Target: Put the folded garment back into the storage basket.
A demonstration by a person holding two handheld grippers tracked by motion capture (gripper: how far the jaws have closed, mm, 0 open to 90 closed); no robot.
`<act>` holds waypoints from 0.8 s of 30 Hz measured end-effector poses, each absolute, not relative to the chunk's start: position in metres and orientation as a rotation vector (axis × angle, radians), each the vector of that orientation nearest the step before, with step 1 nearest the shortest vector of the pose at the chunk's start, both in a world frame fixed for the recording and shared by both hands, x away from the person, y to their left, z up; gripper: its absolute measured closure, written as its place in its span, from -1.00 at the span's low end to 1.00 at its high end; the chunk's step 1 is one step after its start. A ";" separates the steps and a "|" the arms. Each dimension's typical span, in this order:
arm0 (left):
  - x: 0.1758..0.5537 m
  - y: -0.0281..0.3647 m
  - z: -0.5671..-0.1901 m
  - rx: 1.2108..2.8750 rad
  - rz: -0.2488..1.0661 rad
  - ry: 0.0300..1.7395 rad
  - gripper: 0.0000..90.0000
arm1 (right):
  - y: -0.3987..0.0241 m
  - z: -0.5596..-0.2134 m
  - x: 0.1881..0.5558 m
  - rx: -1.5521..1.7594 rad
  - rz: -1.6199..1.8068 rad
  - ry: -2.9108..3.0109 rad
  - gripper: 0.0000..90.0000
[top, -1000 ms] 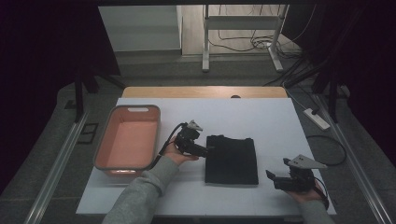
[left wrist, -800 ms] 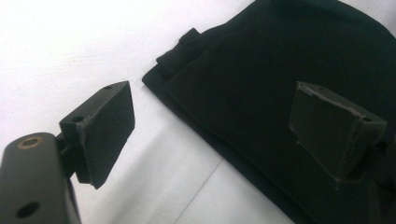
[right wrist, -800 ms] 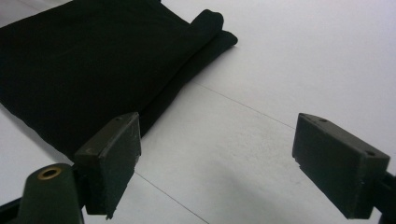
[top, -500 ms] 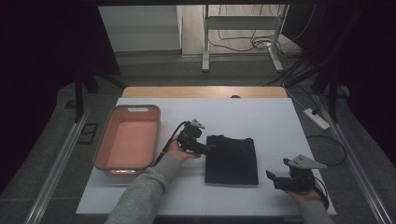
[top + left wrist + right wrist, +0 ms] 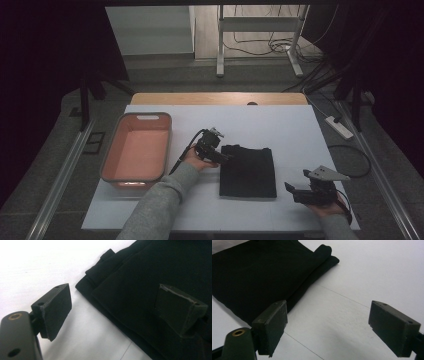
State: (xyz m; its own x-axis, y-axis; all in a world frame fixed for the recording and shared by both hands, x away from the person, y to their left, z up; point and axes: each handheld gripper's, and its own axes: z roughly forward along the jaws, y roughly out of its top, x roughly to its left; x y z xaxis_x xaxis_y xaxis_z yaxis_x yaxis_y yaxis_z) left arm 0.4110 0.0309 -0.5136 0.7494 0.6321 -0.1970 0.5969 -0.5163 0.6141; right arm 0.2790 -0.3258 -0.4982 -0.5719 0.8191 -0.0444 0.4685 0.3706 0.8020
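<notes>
A folded black cloth (image 5: 248,171) lies flat on the white table (image 5: 280,125), near its middle. My left gripper (image 5: 223,158) is at the cloth's left edge, open, one jaw over the table and the other over the cloth (image 5: 150,285); nothing is pinched between them (image 5: 125,312). My right gripper (image 5: 291,191) rests low at the front right, open, pointing toward the cloth's (image 5: 262,272) near right corner with bare table between its jaws (image 5: 327,327).
A salmon-pink tray (image 5: 116,145) stands on the table's left side, beside the left forearm. A power strip (image 5: 339,127) and cables lie off the right edge. A white stand (image 5: 260,30) is on the floor beyond the table.
The left gripper has edged slightly right, onto the cloth's left edge. The right gripper and the cloth have stayed where they were.
</notes>
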 end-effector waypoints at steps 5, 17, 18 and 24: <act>0.414 0.027 -0.517 2.271 0.060 0.927 -0.69 | -0.326 -0.498 0.279 1.115 1.071 2.198 -0.64; 0.421 0.023 -0.527 2.295 0.037 0.908 -0.74 | -0.325 -0.498 0.279 1.114 1.067 2.203 -0.64; 0.421 0.023 -0.527 2.295 0.037 0.908 -0.76 | -0.325 -0.498 0.279 1.114 1.067 2.203 -0.64; 0.421 0.019 -0.528 2.298 0.060 0.886 -0.75 | -0.325 -0.499 0.280 1.115 1.063 2.205 -0.64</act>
